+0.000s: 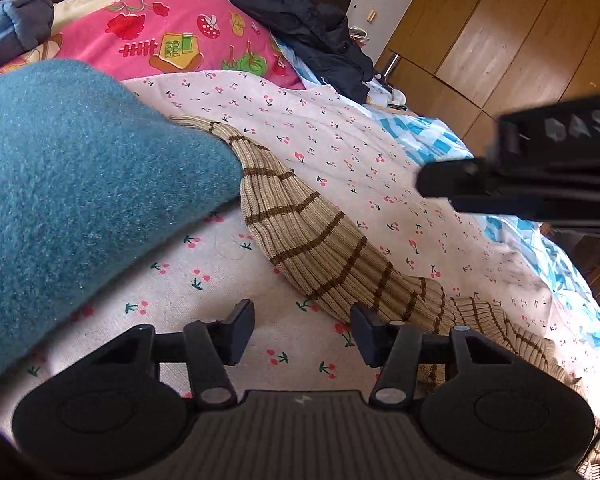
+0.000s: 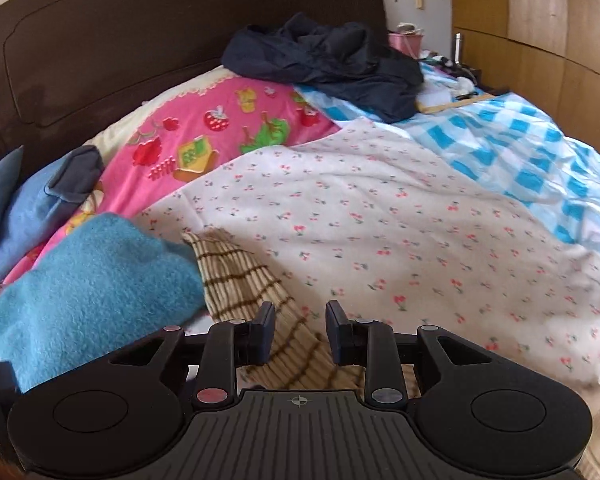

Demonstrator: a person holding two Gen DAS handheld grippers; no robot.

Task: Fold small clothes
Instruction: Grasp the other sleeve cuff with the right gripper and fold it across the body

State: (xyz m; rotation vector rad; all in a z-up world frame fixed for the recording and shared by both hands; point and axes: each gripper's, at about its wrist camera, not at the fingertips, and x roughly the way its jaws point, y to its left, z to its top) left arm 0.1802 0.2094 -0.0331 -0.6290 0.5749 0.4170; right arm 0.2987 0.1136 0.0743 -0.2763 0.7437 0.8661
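A beige ribbed knit garment with brown stripes [image 1: 312, 236] lies stretched across a white cherry-print cloth [image 1: 340, 140] on the bed; one end runs under a folded teal fleece [image 1: 72, 184]. My left gripper [image 1: 303, 332] is open just above the cherry cloth, its right finger beside the striped knit. My right gripper [image 2: 300, 330] is open over the striped knit [image 2: 240, 280], the knit showing between its fingers. The right gripper's body shows blurred at the right edge of the left wrist view [image 1: 540, 168]. The teal fleece [image 2: 96, 284] lies left of it.
A pink cartoon-print blanket [image 2: 220, 128], a dark jacket [image 2: 324, 60] and a blue-checked quilt [image 2: 520, 148] lie farther back on the bed. A blue garment [image 2: 24, 216] sits at the left. A brown headboard [image 2: 140, 40] and wooden wardrobe [image 2: 540, 40] stand behind.
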